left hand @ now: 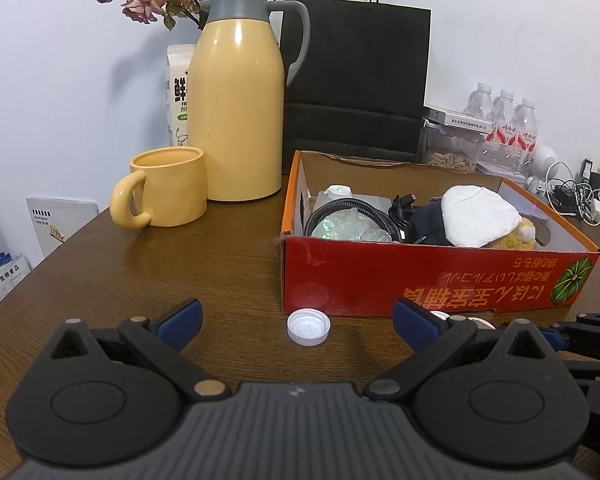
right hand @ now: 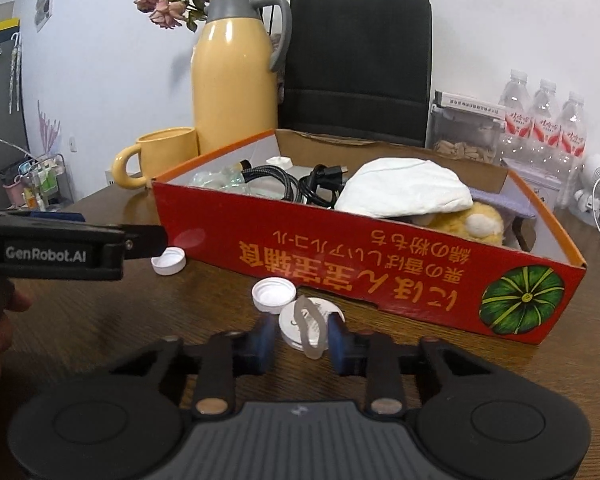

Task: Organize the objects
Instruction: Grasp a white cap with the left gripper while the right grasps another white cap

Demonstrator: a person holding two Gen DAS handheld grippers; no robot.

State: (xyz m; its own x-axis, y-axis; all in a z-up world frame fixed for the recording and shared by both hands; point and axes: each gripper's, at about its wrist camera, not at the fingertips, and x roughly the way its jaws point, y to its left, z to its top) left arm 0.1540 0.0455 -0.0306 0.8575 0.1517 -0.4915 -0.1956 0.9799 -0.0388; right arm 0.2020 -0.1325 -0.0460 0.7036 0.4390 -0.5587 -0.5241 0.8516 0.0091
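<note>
A red cardboard box (left hand: 420, 280) (right hand: 340, 248) on the wooden table holds cables, a white cloth, a plush toy and bubble wrap. My left gripper (left hand: 298, 320) is open, with a white bottle cap (left hand: 309, 327) lying between its fingertips in front of the box. My right gripper (right hand: 300, 338) is shut on a translucent plastic ring (right hand: 310, 332), held just above a round white lid (right hand: 316, 322). A second white cap (right hand: 273, 294) and the first cap (right hand: 169, 261) lie nearby. The left gripper shows at the left of the right wrist view (right hand: 100, 240).
A yellow thermos jug (left hand: 236, 108) and yellow mug (left hand: 168, 188) stand at the back left. A black paper bag (left hand: 356, 80), a jar (left hand: 448, 152), water bottles (left hand: 504, 124) and tangled chargers (left hand: 580, 196) line the back.
</note>
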